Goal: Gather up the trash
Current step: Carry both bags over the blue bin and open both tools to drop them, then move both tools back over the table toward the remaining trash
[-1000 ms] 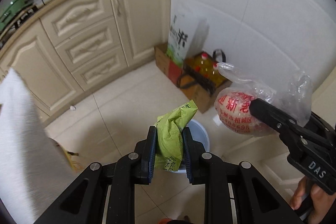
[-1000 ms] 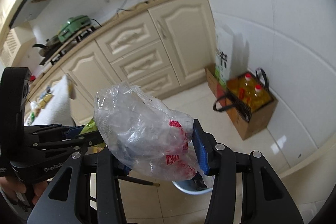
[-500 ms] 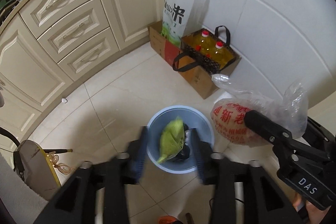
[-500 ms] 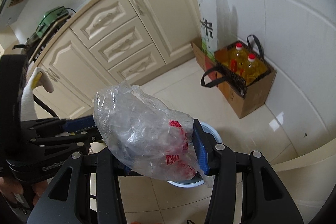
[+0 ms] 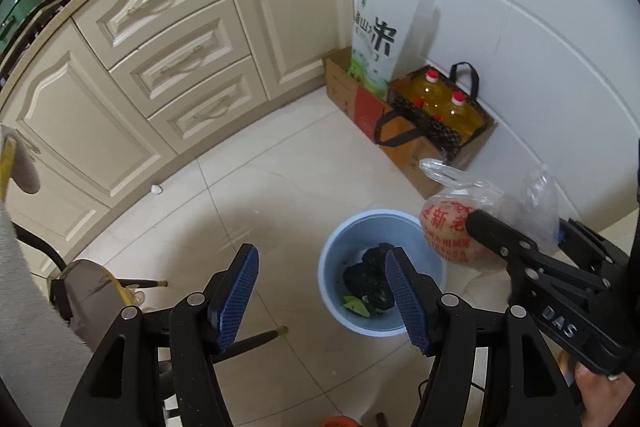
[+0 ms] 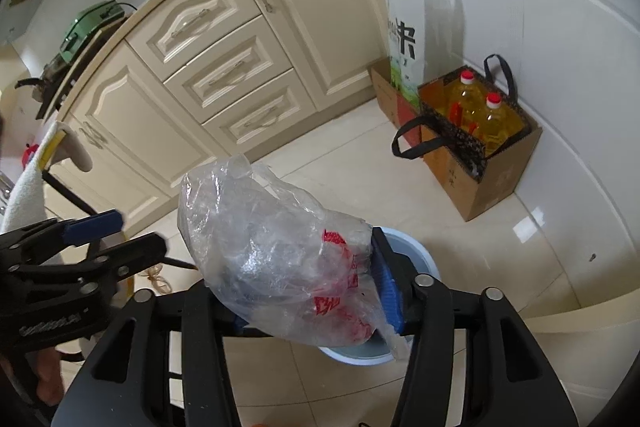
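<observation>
Tiled kitchen floor (image 5: 256, 187) below cream cabinets (image 5: 168, 39); a blue bin (image 5: 344, 247) at lower centre held dark scraps. The left tongs (image 5: 320, 291), lower centre, were opening with nothing between them. The right tongs (image 6: 304, 287) were opening around a crumpled clear bag (image 6: 272, 247) beside the bin's rim, still lodged between the pads. The bag looked light, soft and slippery, best pinched at a bunched fold.

Round blue plastic bin (image 5: 382, 323) on the tiled floor (image 5: 272, 195), dark rubbish (image 5: 370, 277) inside; crumpled clear plastic bag (image 6: 280, 247) above its rim; cardboard box of oil bottles (image 5: 440, 115) behind, against the wall; cream cabinets (image 5: 160, 67) left.
</observation>
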`<move>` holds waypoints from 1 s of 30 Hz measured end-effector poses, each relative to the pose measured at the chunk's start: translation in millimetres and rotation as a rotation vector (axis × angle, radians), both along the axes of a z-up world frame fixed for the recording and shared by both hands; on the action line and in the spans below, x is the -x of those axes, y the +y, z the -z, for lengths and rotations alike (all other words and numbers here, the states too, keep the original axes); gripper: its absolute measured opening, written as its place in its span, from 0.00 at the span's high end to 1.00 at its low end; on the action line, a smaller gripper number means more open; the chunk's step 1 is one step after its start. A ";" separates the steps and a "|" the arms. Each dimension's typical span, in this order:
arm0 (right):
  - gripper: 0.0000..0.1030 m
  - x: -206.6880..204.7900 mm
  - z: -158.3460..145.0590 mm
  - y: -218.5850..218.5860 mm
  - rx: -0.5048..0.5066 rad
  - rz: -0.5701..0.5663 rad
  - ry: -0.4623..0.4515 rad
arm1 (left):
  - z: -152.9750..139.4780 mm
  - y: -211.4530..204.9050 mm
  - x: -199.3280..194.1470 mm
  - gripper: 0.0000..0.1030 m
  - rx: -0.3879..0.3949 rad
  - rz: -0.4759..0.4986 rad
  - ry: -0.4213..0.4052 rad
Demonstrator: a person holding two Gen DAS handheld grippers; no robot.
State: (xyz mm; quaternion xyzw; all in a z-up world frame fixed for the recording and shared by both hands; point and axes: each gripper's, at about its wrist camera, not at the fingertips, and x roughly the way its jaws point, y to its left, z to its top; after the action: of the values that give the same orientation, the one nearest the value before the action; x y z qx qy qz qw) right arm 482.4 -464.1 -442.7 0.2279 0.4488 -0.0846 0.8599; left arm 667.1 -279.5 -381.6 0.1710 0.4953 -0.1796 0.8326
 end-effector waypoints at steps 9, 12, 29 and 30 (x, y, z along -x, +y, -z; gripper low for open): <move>0.33 1.3 -30.7 14.1 0.038 0.008 -0.023 | -36.4 21.1 23.2 0.39 0.040 -0.023 -0.037; 0.32 8.4 -53.6 21.2 0.055 0.010 -0.045 | -57.6 33.8 37.6 0.39 0.068 -0.018 -0.059; 0.01 19.1 -233.7 193.8 0.221 -0.202 -0.322 | -212.9 248.4 180.8 0.13 0.263 -0.121 -0.407; 0.01 16.2 -237.5 204.9 0.224 -0.222 -0.329 | -219.8 270.5 186.9 0.13 0.263 -0.147 -0.431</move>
State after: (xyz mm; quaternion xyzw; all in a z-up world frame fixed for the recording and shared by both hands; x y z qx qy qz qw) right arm 466.2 -259.2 -205.2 0.0910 0.3125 -0.0003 0.9455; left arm 480.2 -8.9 -161.8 0.0590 0.2899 -0.1408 0.9448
